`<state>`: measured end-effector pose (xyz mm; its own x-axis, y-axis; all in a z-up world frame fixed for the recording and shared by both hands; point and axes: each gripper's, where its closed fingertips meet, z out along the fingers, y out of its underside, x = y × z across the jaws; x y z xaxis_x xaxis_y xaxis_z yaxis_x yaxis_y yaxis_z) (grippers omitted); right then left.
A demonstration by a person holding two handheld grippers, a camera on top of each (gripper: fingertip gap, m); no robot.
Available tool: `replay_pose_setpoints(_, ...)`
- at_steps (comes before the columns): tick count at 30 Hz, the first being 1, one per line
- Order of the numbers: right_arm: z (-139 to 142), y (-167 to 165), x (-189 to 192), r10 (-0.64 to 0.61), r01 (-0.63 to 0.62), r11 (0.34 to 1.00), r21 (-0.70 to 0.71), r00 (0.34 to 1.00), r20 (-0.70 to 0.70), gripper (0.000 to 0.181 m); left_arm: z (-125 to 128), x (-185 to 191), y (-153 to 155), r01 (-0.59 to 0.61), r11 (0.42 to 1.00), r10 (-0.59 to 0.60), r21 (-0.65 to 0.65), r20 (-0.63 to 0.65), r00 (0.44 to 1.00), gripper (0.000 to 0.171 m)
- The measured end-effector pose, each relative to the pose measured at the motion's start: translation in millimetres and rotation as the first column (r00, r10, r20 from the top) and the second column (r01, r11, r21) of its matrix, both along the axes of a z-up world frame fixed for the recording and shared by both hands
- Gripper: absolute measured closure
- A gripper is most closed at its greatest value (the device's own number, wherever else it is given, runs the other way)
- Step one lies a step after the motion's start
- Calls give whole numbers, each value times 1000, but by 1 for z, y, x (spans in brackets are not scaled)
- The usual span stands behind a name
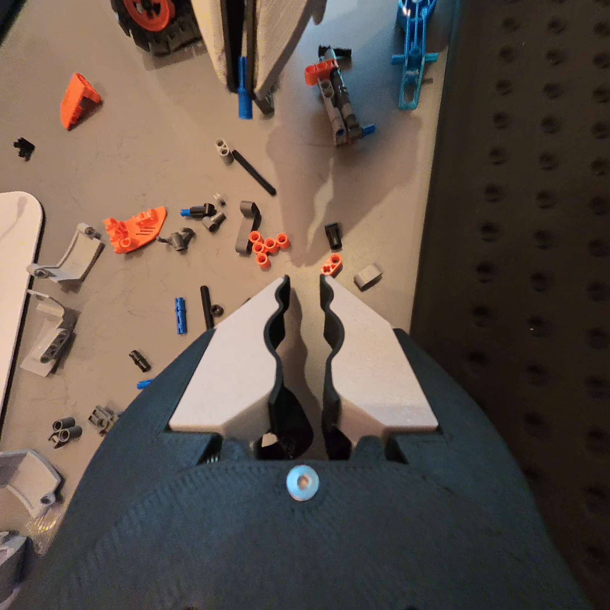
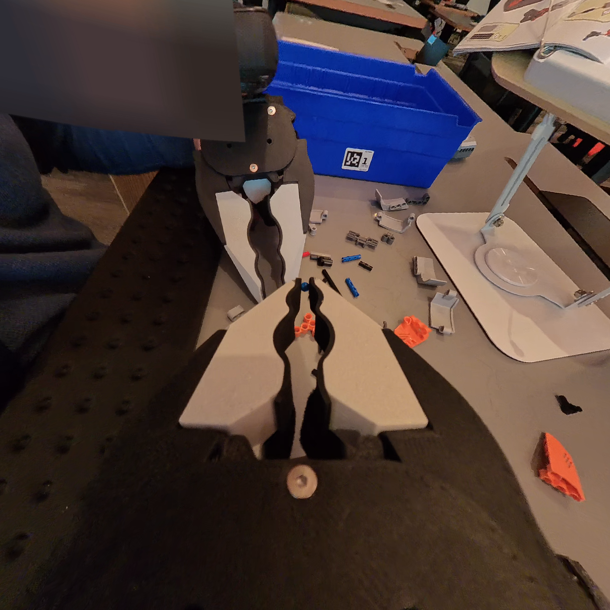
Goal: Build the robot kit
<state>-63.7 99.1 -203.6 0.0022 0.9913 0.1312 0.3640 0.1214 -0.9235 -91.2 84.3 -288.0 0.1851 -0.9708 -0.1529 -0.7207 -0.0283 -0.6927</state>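
Note:
My left gripper (image 1: pixel 304 279) is open by a narrow gap and empty, low over the grey table. A small orange two-hole piece (image 1: pixel 331 264) and a small grey piece (image 1: pixel 368 275) lie just past its right fingertip, and an orange cross-shaped connector (image 1: pixel 269 247) lies ahead on the left. My right gripper (image 2: pixel 306 284) is shut on a blue pin (image 2: pixel 304 286). In the left wrist view the right gripper (image 1: pixel 246 86) comes in from the top, with the blue pin (image 1: pixel 245 105) sticking out of its tips. The left gripper (image 2: pixel 271 284) faces it, nearly tip to tip.
Many small grey, black, blue and orange building pieces lie scattered on the table. A blue bin (image 2: pixel 379 132) stands at the back. There is also a white stand base (image 2: pixel 495 330), a black perforated board (image 1: pixel 528 297), a wheel with an orange hub (image 1: pixel 152 19), a blue beam assembly (image 1: pixel 412 66) and an orange panel (image 2: pixel 558 468). My right tips are roughly 20 cm from the orange panel (image 2: pixel 558 468). My left wrist view (image 1: pixel 78 86) looks at it from another angle.

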Motion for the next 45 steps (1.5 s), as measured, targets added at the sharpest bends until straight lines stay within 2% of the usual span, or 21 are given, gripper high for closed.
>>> replay_pose_setpoints(7,-1,2,0,-4,4,1000,-1,1000,2,179,11,-1,-1,-1,999,0,33,33,999,150)
replay_pose_setpoints(14,-4,1,0,0,0,1000,16,1000,18,179,3,-2,-8,33,999,-34,20,8,999,147)
replay_pose_setpoints(22,-5,0,1,5,-5,1000,19,1000,25,179,-4,10,-13,93,995,-93,30,-17,996,154)
replay_pose_setpoints(24,-6,-1,0,6,-7,1000,21,1000,26,179,-5,11,-13,96,995,-95,32,-20,995,163)
replay_pose_setpoints(45,-8,2,3,-6,4,999,32,999,35,179,-5,5,6,-5,996,6,84,-7,1000,165)
